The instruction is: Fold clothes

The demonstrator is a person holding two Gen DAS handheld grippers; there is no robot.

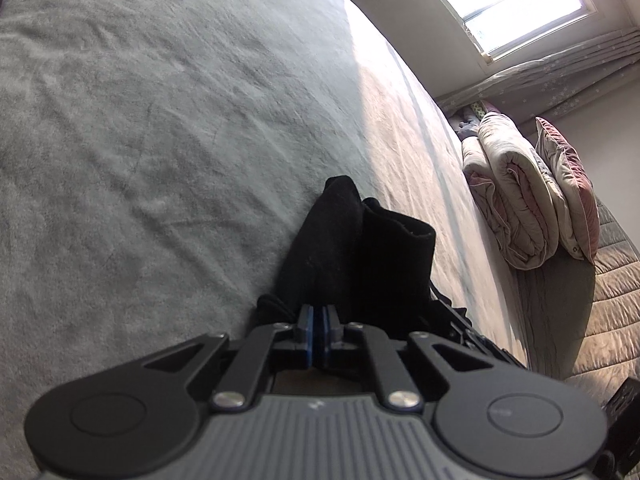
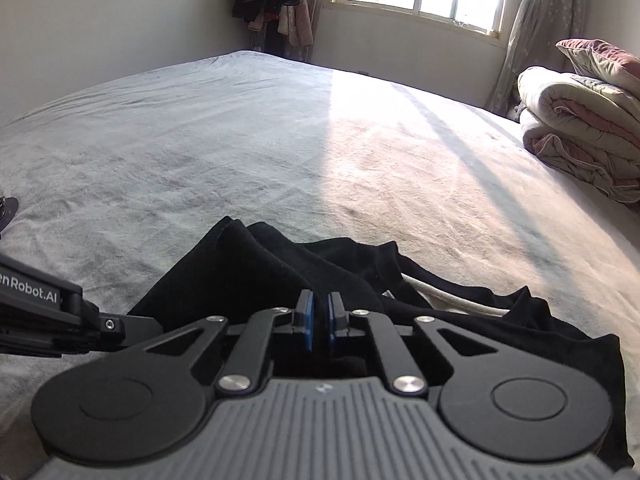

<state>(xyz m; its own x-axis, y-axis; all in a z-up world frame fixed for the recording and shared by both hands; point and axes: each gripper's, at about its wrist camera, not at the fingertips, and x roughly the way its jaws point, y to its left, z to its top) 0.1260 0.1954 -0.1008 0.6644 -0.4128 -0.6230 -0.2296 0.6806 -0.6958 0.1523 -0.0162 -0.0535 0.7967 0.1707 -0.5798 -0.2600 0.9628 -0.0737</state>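
Perhaps garment (image 2: pixel 256 272) hem inside right claw (image 2: pixel 319 320)

One text can be read: white letters "enRobot.AI", cut off at the picture's left edge, stand on the black body of the left gripper (image 2: pixel 120 326), which reaches in from the left in the right wrist view. A small pale mark on each gripper's grey ribbed housing is too small to read
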